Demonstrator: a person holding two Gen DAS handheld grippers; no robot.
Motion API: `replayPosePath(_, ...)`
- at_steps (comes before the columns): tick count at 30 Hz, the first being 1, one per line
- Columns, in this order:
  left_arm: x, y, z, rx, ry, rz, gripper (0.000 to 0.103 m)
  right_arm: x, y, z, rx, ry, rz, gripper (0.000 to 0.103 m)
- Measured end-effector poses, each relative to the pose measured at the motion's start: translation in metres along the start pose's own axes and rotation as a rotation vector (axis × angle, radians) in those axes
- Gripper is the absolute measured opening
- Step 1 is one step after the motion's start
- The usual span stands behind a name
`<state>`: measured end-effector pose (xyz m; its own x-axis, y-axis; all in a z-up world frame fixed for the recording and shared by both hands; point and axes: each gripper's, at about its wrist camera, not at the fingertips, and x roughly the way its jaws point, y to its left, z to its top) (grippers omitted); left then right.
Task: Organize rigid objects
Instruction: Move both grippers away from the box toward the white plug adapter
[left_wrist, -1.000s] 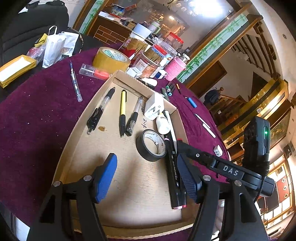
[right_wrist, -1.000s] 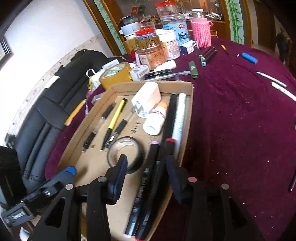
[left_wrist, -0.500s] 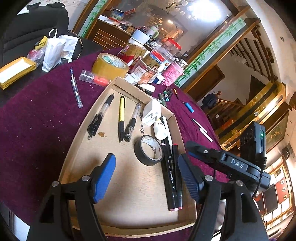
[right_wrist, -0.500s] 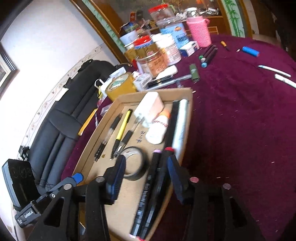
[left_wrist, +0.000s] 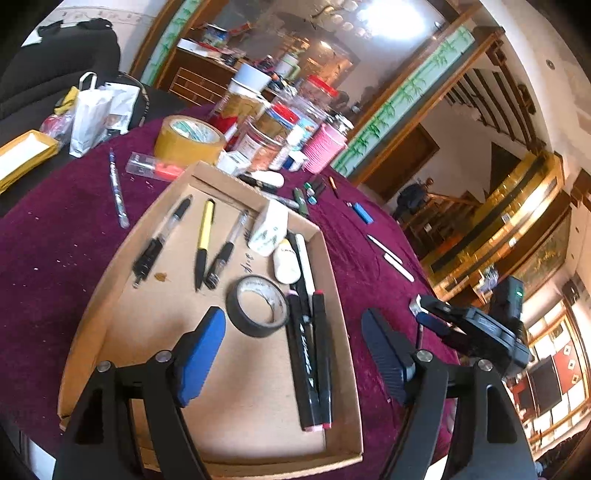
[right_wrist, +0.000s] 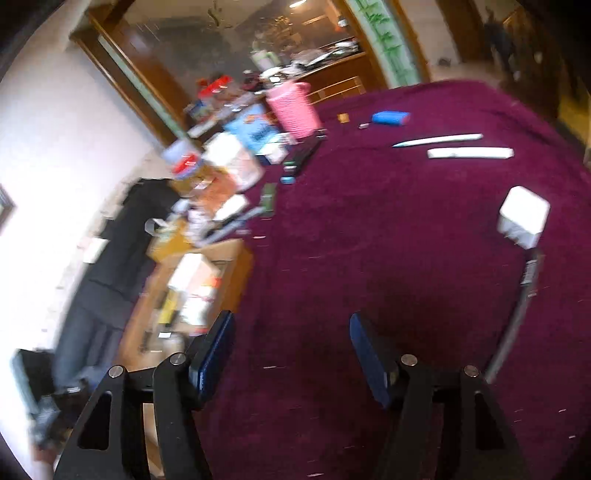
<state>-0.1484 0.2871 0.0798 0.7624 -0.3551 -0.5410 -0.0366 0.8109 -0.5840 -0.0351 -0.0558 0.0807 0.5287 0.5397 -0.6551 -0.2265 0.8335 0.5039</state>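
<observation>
The left tool hangs over the near end of the cardboard tray, its jaws opening with nothing between them. Just ahead lie a roll of black tape and two black markers along the right wall — pens farther back. The right tool is opening too, empty, over bare purple table; a white block lies beyond.

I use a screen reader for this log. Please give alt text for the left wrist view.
A shallow cardboard tray on a purple tablecloth holds pens, markers and a black tape roll. The left gripper hangs over it, empty, fingers opening.
</observation>
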Motion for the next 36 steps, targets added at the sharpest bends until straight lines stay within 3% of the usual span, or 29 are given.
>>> replayPosePath(5,-0.010,0.007,0.004,-0.017,-0.030,0.033,0.076,0.019,0.067,-0.008,-0.127,0.092,0.182,0.069)
replayPosePath(8,-0.012,0.012,0.003,-0.016,-0.028,0.034,0.076,0.053,0.114,-0.019,-0.198,0.218,0.228,0.070)
replayPosePath(10,-0.013,0.017,0.002,-0.021,-0.026,0.026,0.076,0.074,0.133,-0.028,-0.241,0.276,0.153,0.070)
replayPosePath(15,-0.015,0.029,0.002,-0.035,-0.032,0.003,0.076,0.121,0.160,-0.049,-0.385,0.374,-0.168,0.070)
replayPosePath(17,-0.017,0.035,0.003,-0.047,-0.037,-0.007,0.076,0.126,0.173,-0.056,-0.437,0.364,-0.240,0.079)
replayPosePath(18,-0.018,0.038,0.003,-0.053,-0.040,-0.011,0.076,0.129,0.177,-0.059,-0.440,0.365,-0.245,0.087)
replayPosePath(20,-0.021,0.045,0.002,-0.067,-0.048,-0.018,0.076,0.135,0.181,-0.062,-0.413,0.391,-0.194,0.091)
replayPosePath(22,-0.024,0.051,0.002,-0.076,-0.053,-0.017,0.076,0.144,0.179,-0.066,-0.342,0.470,-0.084,0.090)
replayPosePath(26,-0.031,0.059,0.002,-0.092,-0.073,-0.015,0.079,0.128,0.181,-0.053,-0.345,0.402,-0.033,0.089)
replayPosePath(31,-0.034,0.060,0.003,-0.091,-0.082,-0.033,0.079,0.100,0.157,-0.015,-0.224,0.280,-0.020,0.089)
replayPosePath(36,-0.034,0.060,0.003,-0.105,-0.090,-0.034,0.079,0.116,0.160,-0.015,-0.099,0.324,0.219,0.089)
